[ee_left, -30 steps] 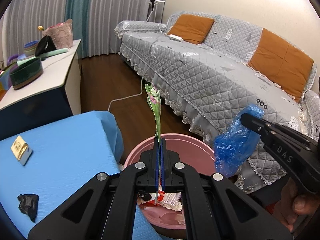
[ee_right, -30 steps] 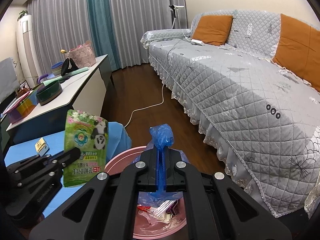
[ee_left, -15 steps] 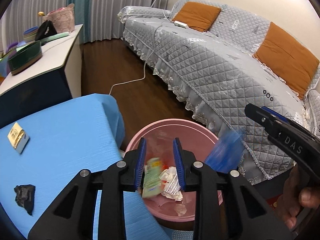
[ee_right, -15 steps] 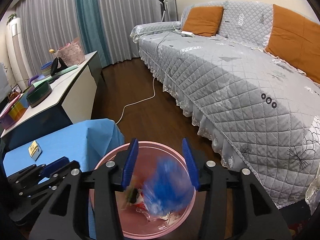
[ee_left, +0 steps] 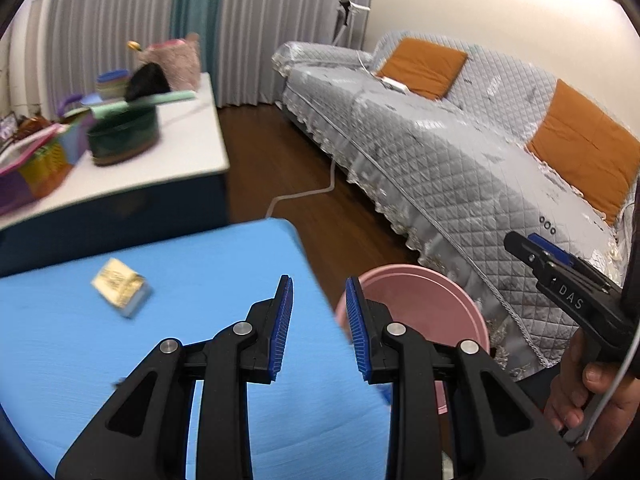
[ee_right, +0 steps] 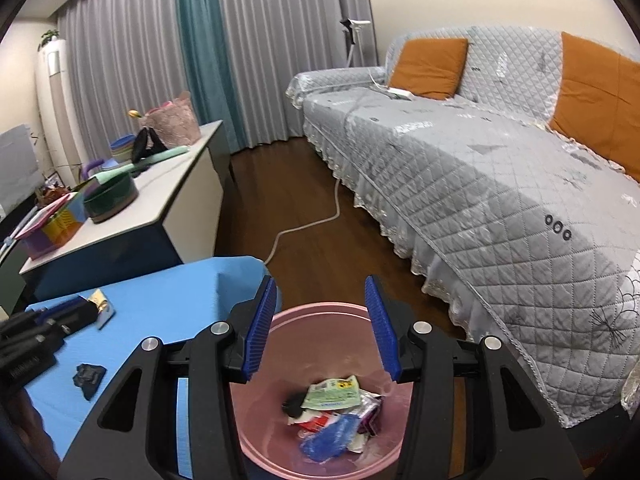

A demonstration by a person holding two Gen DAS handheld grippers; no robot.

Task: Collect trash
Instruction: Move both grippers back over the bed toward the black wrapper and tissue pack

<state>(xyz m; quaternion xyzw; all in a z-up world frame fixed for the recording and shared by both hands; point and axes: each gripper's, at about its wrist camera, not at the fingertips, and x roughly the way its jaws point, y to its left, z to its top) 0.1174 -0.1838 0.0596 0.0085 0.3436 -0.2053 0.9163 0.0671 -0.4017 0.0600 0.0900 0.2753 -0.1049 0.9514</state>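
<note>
A pink bin (ee_right: 320,312) stands on the floor by the blue table (ee_right: 168,304). In it lie the green wrapper (ee_right: 332,394), the blue plastic bag (ee_right: 330,438) and other scraps. My right gripper (ee_right: 320,320) is open and empty above the bin. My left gripper (ee_left: 319,312) is open and empty over the blue table's (ee_left: 180,320) right edge, with the bin (ee_left: 424,300) just to its right. A gold packet (ee_left: 120,288) and a black scrap (ee_right: 89,376) lie on the table.
A grey quilted sofa (ee_right: 500,184) with orange cushions runs along the right. A white cabinet (ee_right: 160,200) with bowls and boxes stands behind the table. A white cable (ee_right: 312,224) lies on the wooden floor.
Both grippers opened. The green wrapper and the blue bag dropped into the pink bin. My left gripper swung left, back over the blue table.
</note>
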